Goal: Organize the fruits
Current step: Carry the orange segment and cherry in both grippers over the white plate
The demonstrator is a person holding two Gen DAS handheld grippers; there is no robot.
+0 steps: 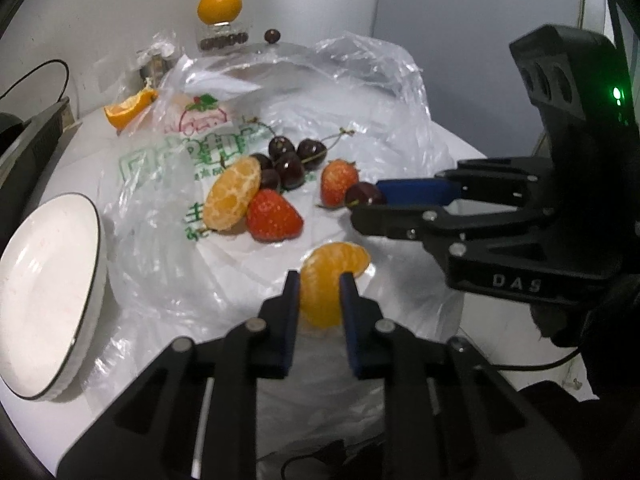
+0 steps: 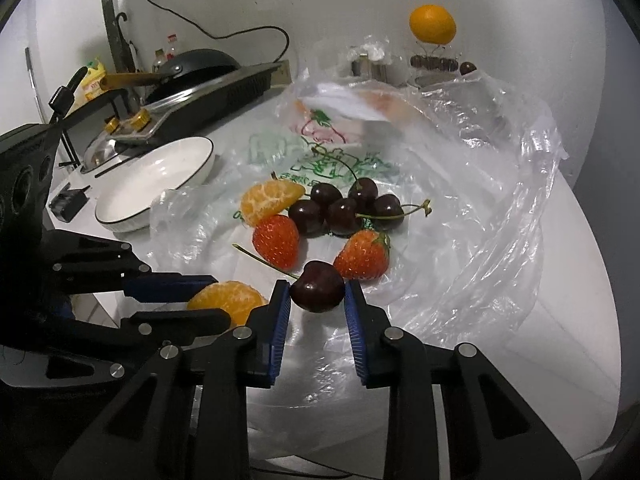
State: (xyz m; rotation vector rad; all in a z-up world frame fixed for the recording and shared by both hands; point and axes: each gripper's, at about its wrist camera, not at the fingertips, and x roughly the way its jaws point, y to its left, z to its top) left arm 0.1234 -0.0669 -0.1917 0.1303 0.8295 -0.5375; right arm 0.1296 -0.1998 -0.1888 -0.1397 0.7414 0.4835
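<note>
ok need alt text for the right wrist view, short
The right gripper closes on a dark cherry lying on a clear plastic bag, with two strawberries, more cherries and a peeled orange piece behind it. At left, the left gripper grips another orange piece near an empty white plate.

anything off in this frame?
Yes. A whole orange sits perched atop a small glass jar by the back wall, looking easy to knock off. The fruit lies loose on a crumpled plastic bag, while the white plate holds nothing.
</note>
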